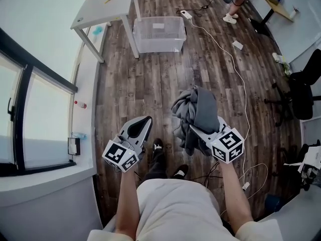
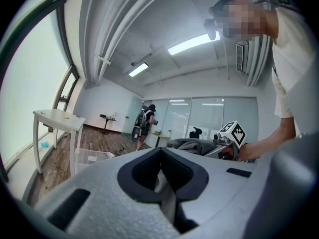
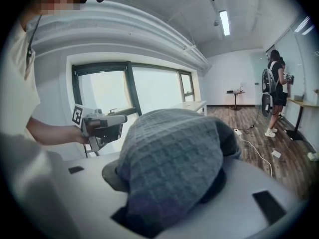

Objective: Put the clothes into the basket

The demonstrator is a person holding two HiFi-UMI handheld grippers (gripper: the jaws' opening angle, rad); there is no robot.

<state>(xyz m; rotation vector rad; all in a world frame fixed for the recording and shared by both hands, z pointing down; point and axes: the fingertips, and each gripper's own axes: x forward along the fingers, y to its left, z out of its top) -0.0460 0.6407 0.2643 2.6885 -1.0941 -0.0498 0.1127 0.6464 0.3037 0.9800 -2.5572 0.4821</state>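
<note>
A bundle of grey clothes (image 1: pixel 195 112) hangs over the wooden floor, and my right gripper (image 1: pixel 194 128) is shut on it. In the right gripper view the waffle-knit cloth (image 3: pixel 172 153) covers the jaws of the right gripper (image 3: pixel 169 176). My left gripper (image 1: pixel 145 122) is held level beside it to the left, shut with nothing in it; the left gripper view shows its jaws (image 2: pixel 160 156) together. The clear plastic basket (image 1: pixel 159 34) stands on the floor well ahead, next to a table leg, and shows faintly in the left gripper view as the basket (image 2: pixel 92 157).
A white table (image 1: pixel 105 6) stands at the far left above the basket. A white cable (image 1: pixel 235 69) runs across the floor on the right, near a black office chair (image 1: pixel 301 92). A window sill (image 1: pixel 83 109) lines the left side. Another person (image 2: pixel 144 121) stands far off.
</note>
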